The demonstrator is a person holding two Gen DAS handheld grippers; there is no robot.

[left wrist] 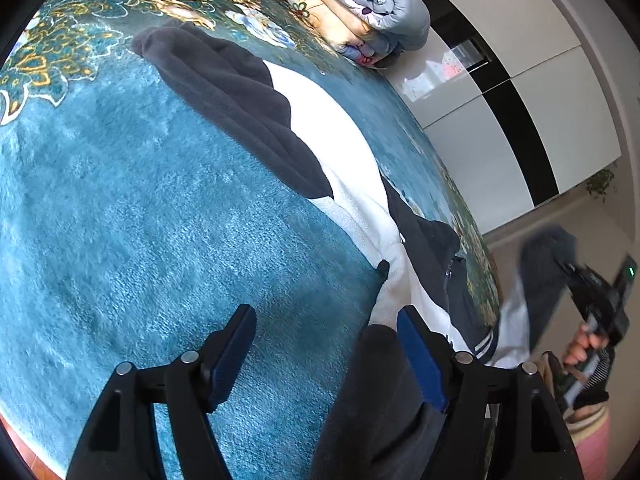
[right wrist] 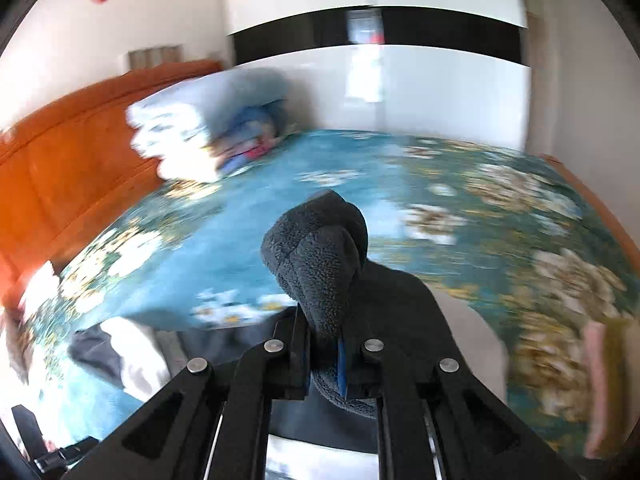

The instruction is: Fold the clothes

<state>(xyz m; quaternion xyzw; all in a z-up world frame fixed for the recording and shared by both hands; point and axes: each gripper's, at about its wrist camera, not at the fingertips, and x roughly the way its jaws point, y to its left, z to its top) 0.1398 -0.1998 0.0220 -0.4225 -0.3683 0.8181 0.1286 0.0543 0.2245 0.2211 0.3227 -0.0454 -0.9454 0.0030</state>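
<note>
A dark grey and white fleece jacket (left wrist: 328,148) lies stretched across the teal flowered bed cover (left wrist: 140,220). My left gripper (left wrist: 326,354) is open just above the cover, with a dark sleeve end (left wrist: 380,392) lying against its right finger (left wrist: 420,360). My right gripper (right wrist: 323,354) is shut on a dark fleece sleeve (right wrist: 320,256), which bunches up above the jaws. In the left wrist view the right gripper (left wrist: 600,304) is off the bed edge at the right, lifting that sleeve. The right wrist view is blurred.
A stack of folded quilts (left wrist: 360,8) sits at the far end of the bed, also in the right wrist view (right wrist: 208,132). An orange headboard (right wrist: 68,152) runs along the left. White and black wardrobe doors (left wrist: 520,92) stand beyond the bed.
</note>
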